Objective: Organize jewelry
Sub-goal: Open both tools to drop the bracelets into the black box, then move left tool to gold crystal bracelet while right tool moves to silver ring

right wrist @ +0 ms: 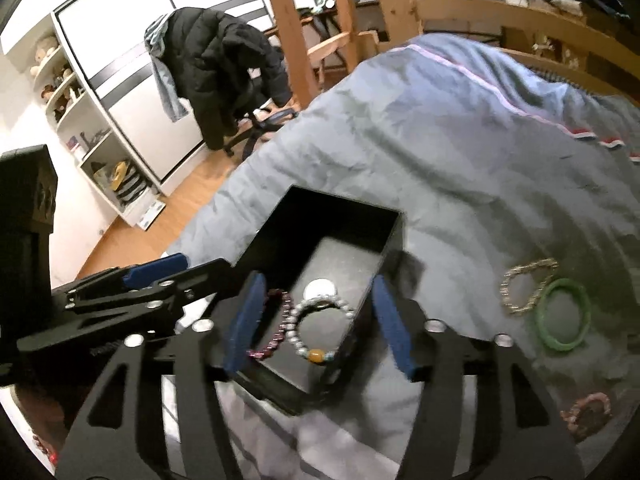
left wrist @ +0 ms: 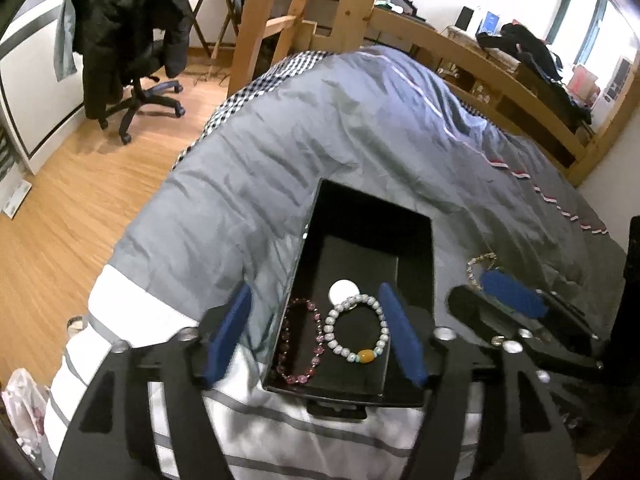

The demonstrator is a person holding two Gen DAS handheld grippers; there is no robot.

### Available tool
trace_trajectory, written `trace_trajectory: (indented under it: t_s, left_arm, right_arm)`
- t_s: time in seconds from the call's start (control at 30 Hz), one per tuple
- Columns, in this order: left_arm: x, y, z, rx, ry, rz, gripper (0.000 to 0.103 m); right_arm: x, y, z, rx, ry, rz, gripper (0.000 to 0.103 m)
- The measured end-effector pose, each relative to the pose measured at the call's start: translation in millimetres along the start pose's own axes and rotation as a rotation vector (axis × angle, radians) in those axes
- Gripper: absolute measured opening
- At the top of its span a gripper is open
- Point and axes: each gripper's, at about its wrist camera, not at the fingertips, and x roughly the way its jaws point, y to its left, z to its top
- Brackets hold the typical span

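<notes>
A black open box [left wrist: 416, 216] lies on the grey bedspread. In it are a pink bead bracelet [left wrist: 304, 344], a pale bead bracelet with an amber bead [left wrist: 358, 330] and a white round disc [left wrist: 344, 291]. My left gripper [left wrist: 315, 292] hangs open over the box's near left part, its pads touching nothing. Over the near right part my right gripper [right wrist: 318, 280] is open too, with the pale bracelet [right wrist: 316, 328] below it. On the bedspread to the right lie a gold chain bracelet [right wrist: 524, 286], a green bangle [right wrist: 562, 320] and a pinkish bracelet [right wrist: 588, 410].
The bedspread [left wrist: 360, 120] is rumpled and drops off to a wooden floor [left wrist: 80, 200] on the left. An office chair with a black jacket [left wrist: 128, 28] stands there. A wooden bed frame [left wrist: 500, 76] runs along the far side, and white shelves [right wrist: 92, 128] stand by the wall.
</notes>
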Motion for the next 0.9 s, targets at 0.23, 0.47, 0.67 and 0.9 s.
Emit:
trace_trajectory:
  t_s: [0.23, 0.47, 0.67, 0.9]
  left_arm:
    - [-1.6, -26.0, -3.5, 0.06, -0.041, -0.021, 0.08]
    - [5.3, -79.8, -17.8, 0.15, -0.075, -0.07, 0.08]
    - [14.0, -131.6, -33.5, 0.251, -0.095, -0.109, 0.08]
    - [45.8, -168.7, -43.1, 0.324, -0.066, -0.115, 0.075]
  right_arm:
    - [-40.8, -41.6, -20.2, -0.041, -0.022, -0.165, 0.069]
    - [-93.6, -92.6, -47.6, -0.008, -0.043, -0.242, 0.069]
    - [-124.2, -130.0, -71.4, 0.035, -0.057, -0.267, 0.069]
    - [-125.4, -166.0, -94.9, 0.103, -0.056, -0.263, 0.067]
